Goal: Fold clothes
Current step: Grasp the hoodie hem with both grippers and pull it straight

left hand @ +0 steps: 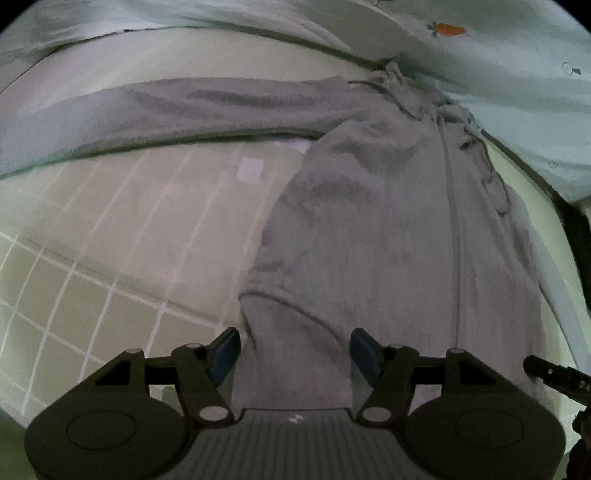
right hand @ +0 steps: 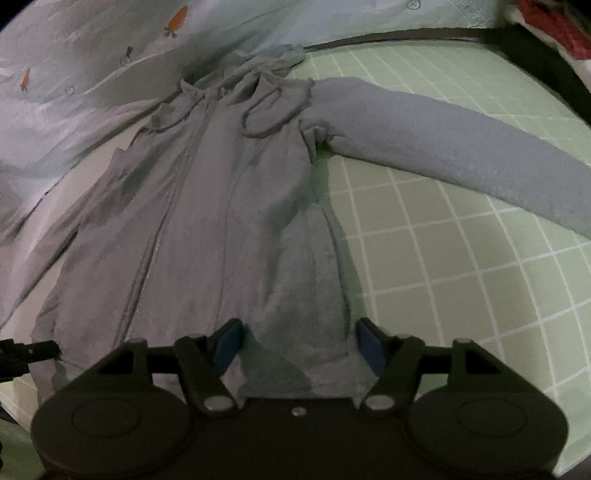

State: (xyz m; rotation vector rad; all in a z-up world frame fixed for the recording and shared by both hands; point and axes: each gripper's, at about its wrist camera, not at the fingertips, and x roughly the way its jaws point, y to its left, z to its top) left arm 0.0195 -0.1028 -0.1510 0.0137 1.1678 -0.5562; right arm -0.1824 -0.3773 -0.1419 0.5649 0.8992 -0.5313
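Observation:
A grey zip hoodie [left hand: 388, 229] lies front up on a green checked sheet [left hand: 110, 258], hem toward me, hood and drawstrings at the far end. One sleeve [left hand: 166, 114] stretches out to the left. In the right wrist view the hoodie [right hand: 221, 206] has its other sleeve [right hand: 461, 147] stretched to the right. My left gripper [left hand: 295, 356] is open, its blue pads on either side of the hem's left part. My right gripper [right hand: 301, 345] is open over the hem's right part. Neither holds cloth.
A pale blue quilt [right hand: 74, 74] with carrot prints lies bunched along the far side of the hoodie, also in the left wrist view [left hand: 517, 74]. The green checked sheet [right hand: 461, 277] spreads to the right. Something red [right hand: 554, 26] sits at the far right corner.

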